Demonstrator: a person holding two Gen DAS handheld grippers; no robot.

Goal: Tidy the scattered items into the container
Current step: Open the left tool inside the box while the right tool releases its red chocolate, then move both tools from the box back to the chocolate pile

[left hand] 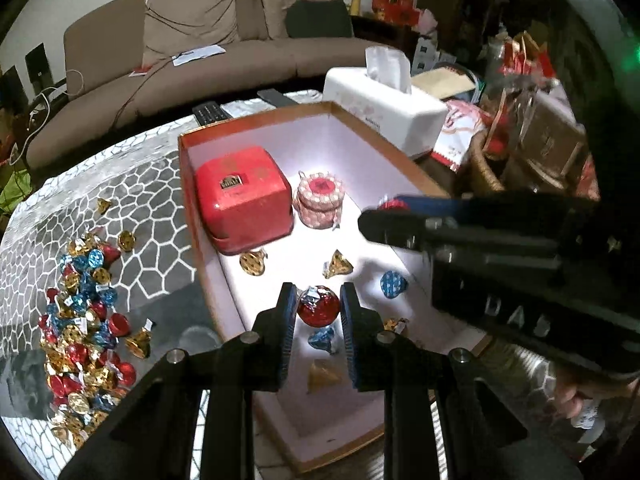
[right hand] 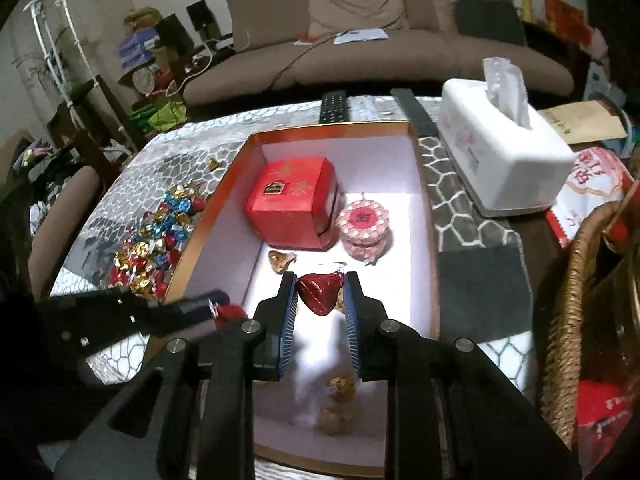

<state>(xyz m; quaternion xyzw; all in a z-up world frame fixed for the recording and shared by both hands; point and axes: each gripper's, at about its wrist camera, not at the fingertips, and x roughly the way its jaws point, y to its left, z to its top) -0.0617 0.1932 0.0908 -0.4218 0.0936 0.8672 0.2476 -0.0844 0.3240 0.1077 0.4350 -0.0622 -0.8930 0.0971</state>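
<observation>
both grippers clamp red candies above the box.

A white tissue box stands ahead and to the right of the gripper on the patterned desk. Two dark remote controls lie farther ahead at the desk's far edge. Beyond them runs a brown sofa with papers on its seat. A wicker basket sits close at the right.
</observation>
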